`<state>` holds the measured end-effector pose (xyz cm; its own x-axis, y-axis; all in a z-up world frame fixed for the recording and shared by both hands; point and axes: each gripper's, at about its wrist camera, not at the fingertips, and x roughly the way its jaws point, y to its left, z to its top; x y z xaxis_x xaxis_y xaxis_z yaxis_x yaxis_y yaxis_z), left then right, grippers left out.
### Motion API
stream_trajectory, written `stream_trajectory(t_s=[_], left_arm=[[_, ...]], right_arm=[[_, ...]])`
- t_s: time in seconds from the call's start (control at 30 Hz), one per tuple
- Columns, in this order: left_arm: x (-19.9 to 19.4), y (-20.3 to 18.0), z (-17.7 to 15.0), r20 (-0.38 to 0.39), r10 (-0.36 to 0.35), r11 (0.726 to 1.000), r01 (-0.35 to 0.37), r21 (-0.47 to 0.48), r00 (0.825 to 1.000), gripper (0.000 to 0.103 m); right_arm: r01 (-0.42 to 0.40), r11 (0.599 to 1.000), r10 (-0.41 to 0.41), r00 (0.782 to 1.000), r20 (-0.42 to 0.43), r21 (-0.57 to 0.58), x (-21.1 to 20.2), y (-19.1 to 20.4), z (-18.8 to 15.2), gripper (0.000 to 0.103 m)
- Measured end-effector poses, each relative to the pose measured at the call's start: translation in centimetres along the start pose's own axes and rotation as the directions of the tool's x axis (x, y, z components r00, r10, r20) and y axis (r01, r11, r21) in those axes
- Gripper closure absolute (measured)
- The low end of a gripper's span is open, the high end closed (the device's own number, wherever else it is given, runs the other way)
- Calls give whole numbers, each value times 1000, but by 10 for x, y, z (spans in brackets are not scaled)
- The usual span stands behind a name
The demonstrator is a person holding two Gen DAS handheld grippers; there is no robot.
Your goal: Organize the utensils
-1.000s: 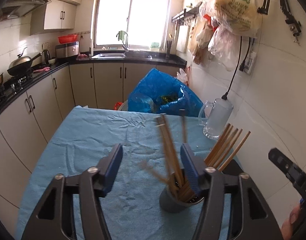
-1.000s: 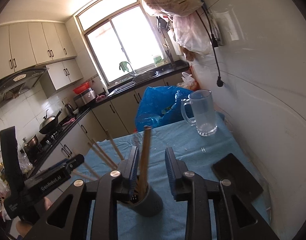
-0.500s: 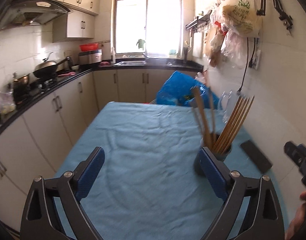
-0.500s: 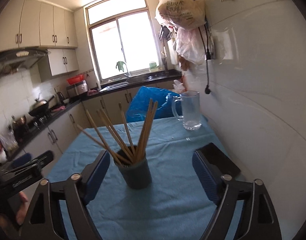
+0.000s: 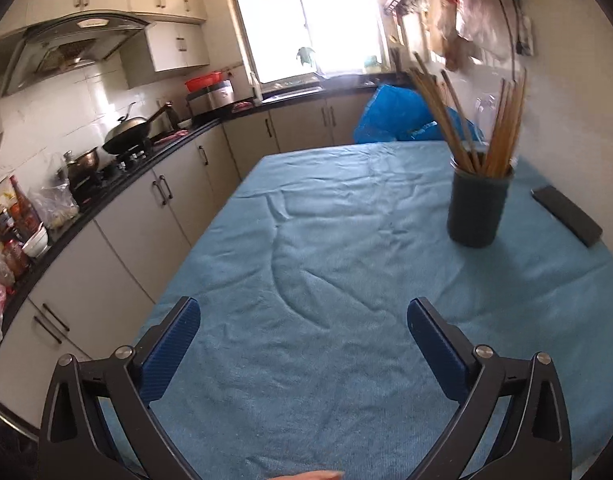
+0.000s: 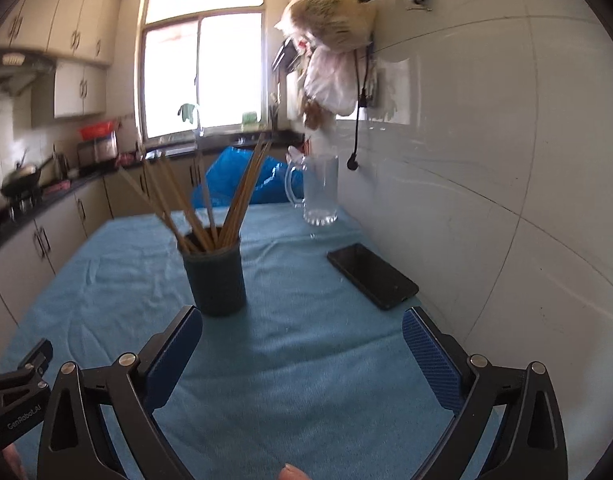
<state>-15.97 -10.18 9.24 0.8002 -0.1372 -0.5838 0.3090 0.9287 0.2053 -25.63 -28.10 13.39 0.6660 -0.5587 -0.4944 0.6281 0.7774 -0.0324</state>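
The left tool [image 5: 302, 316] is spread wide over the blue cloth [image 5: 326, 264] on the table, its jaws having just been opening, with nothing between them. The right tool [image 6: 302, 324] is likewise spread, just opened, and empty. The cup [image 6: 215, 276] is seen upright at 11 o'clock of the right tool, and at 1 o'clock of the left. The chopsticks [image 6: 210, 200] are stood in it, fanned outward. A phone [image 6: 372, 276] is laid at 3 o'clock of the cup, a mug [image 6: 318, 190] farther back.
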Motion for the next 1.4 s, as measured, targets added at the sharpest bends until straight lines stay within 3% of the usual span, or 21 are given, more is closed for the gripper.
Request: stream_trajectory(t_s=[0.1, 1.4], left_arm=[[1, 1, 0, -15, -31, 999, 31, -10, 999, 0], [10, -12, -8, -42, -14, 1000, 14, 15, 999, 0]], right_arm=[[1, 1000, -1, 1000, -10, -17, 0, 3, -1, 1], [11, 999, -14, 996, -92, -40, 16, 9, -17, 1]])
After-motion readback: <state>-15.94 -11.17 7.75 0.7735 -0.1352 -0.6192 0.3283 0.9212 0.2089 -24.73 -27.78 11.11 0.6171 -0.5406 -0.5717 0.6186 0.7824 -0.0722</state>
